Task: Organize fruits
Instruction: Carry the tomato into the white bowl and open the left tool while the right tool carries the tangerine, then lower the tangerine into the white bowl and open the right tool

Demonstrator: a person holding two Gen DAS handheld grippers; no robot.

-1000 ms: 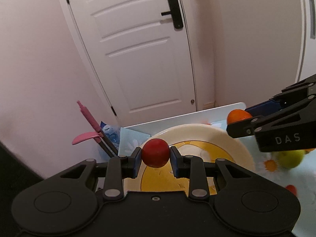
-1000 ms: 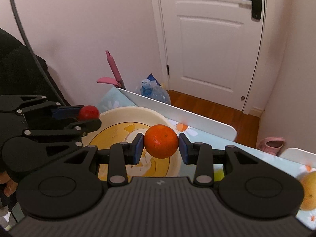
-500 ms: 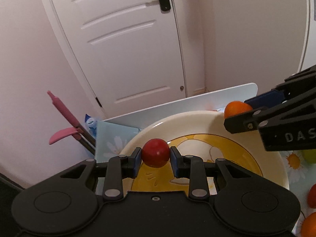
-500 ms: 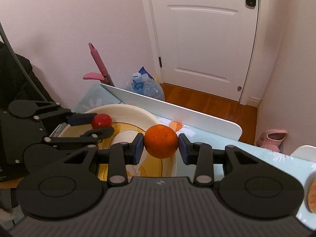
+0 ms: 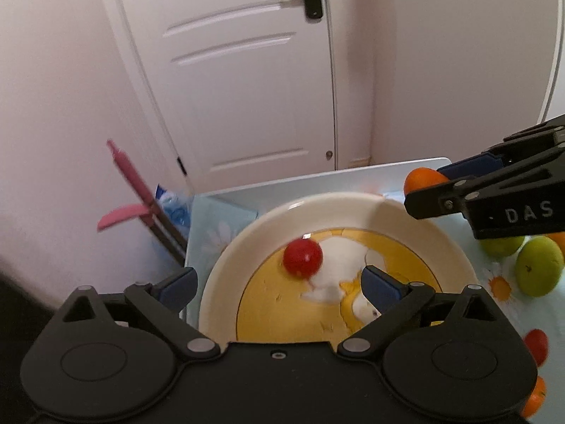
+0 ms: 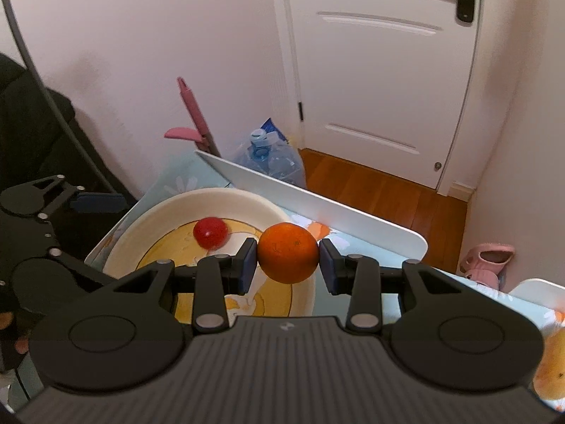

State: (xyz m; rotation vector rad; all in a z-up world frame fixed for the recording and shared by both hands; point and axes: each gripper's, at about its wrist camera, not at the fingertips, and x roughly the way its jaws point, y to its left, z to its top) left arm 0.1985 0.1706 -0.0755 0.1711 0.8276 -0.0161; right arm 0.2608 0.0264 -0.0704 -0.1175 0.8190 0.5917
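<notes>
Tongs first: the left tongs (image 5: 279,284) are released, their blue pads spread wide with nothing between them, low over the near part of a plate (image 5: 455,254). The red tomato (image 5: 302,258) lies free on the plate's yellow centre, ahead of the gap at about 12 o'clock and touching neither pad. The right tongs (image 6: 287,265) are clenched on an orange (image 6: 287,252), gripped at its two sides and held in the air above the plate's right edge (image 6: 247,199); in the right wrist view the tomato (image 6: 210,232) sits at about 10 o'clock from the orange. In the left wrist view the right tongs come in from 2 o'clock with the orange (image 5: 422,180) at their tips. On the flowered counter (image 5: 501,321), at 3 o'clock from the plate, lie two green fruits (image 5: 538,265), and another red fruit (image 5: 536,346) at 4 o'clock. A white board (image 6: 317,205) stands along the counter's far edge, with a door (image 6: 381,70) beyond.
</notes>
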